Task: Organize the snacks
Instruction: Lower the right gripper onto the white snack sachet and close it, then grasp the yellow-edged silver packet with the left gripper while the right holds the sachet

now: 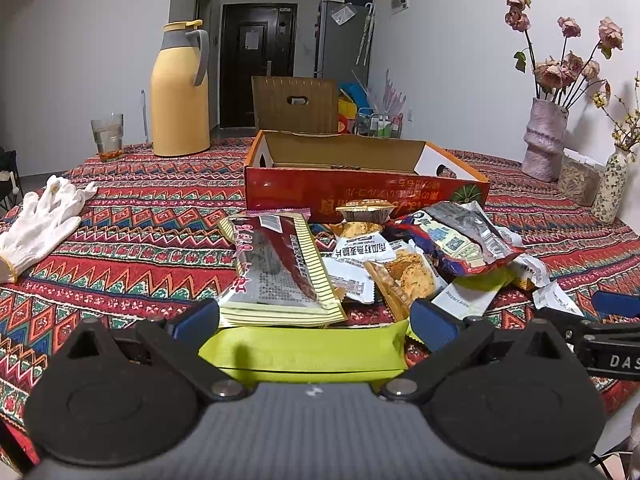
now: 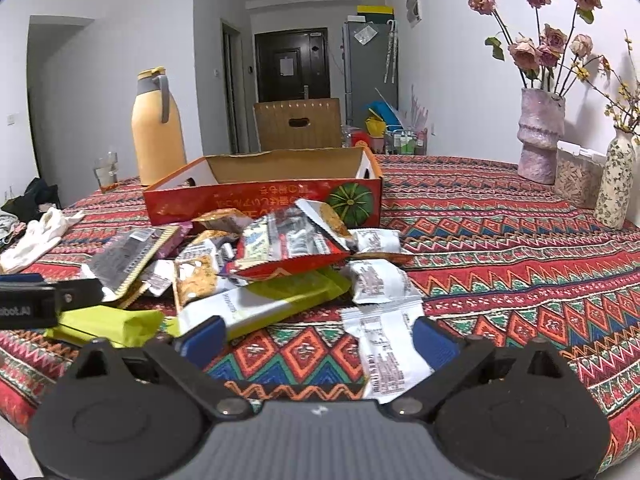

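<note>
A pile of snack packets lies in front of an open red cardboard box (image 1: 360,196) (image 2: 264,200). My left gripper (image 1: 316,320) is open, its blue fingers on either side of a lime-green packet (image 1: 300,350), which also shows in the right wrist view (image 2: 108,322). A striped packet (image 1: 280,272) and a red-and-blue bag (image 1: 456,240) lie beyond. My right gripper (image 2: 316,340) is open over the tablecloth, with a white packet (image 2: 384,344) by its right finger. A green-and-white packet (image 2: 264,300) lies ahead.
On the patterned tablecloth (image 1: 140,240) are a yellow thermos (image 1: 180,92), a glass (image 1: 107,136), white gloves (image 1: 40,220), a pink vase with dried roses (image 1: 546,144), a floral vase (image 2: 614,184) and a clear jar (image 2: 576,180). A wooden chair (image 1: 296,104) stands behind.
</note>
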Tool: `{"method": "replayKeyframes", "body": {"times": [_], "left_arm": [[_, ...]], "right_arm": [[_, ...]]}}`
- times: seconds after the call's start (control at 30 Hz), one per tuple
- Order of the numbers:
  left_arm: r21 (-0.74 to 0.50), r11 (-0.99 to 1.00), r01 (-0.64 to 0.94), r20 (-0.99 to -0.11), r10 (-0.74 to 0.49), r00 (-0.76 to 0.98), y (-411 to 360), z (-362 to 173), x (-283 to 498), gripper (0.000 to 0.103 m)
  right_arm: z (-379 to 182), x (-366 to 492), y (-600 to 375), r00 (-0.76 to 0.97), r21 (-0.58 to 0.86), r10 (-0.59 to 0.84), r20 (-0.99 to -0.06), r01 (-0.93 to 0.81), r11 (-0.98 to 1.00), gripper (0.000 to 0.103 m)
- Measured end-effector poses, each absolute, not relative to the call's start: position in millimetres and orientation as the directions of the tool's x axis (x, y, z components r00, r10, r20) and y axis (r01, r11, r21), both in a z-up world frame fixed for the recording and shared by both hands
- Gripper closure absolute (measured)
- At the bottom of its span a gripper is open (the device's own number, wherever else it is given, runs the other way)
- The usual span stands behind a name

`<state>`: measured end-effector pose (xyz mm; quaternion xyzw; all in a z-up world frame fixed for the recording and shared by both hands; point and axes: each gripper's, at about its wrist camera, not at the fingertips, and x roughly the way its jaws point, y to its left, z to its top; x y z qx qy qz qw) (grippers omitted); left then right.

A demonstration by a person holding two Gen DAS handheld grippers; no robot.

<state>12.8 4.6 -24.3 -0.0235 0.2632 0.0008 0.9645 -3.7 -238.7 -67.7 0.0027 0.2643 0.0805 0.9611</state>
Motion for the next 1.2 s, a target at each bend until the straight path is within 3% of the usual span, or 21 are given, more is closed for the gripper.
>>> {"method": "replayKeyframes", "body": {"times": [0.27, 0.53, 0.6, 0.67, 0.77, 1.2], "left_arm": [[-0.049, 0.999, -0.024, -0.523, -0.005, 0.852, 6.7, -26.0, 17.9, 0.0], [-0.049, 0.998, -0.025, -0.543, -0.006, 0.84, 6.5, -29.7, 21.8, 0.0], [-0.049, 0.998, -0.024, -0.55, -0.007, 0.835, 5.7, -31.0, 22.7, 0.0], [-0.049, 0.998, -0.025, -0.558, -0.007, 0.83, 5.1, -32.7, 23.9, 0.0], [-0.049, 0.999, -0.023, -0.571, -0.009, 0.821, 4.1, -34.5, 26.0, 0.0], [-0.048, 0.998, -0.026, -0.609, -0.008, 0.793, 4.0, -31.0, 36.4, 0.0]], "right_arm": [[-82.7, 18.7, -256.2, 0.833, -0.008, 0.067, -0.549, -0.085, 0.996, 0.02], [-98.2, 31.4, -266.8, 0.806, 0.014, 0.093, -0.585, -0.104, 0.994, 0.025], [-98.7, 30.8, -267.4, 0.811, 0.014, 0.103, -0.576, -0.116, 0.993, 0.033], [-98.3, 28.8, -267.9, 0.816, 0.013, 0.11, -0.568, -0.125, 0.992, 0.052], [-97.4, 26.3, -268.9, 0.819, 0.021, 0.123, -0.561, -0.135, 0.991, 0.062], [-80.7, 13.1, -277.8, 0.864, 0.06, 0.13, -0.487, -0.115, 0.992, 0.063]]}}
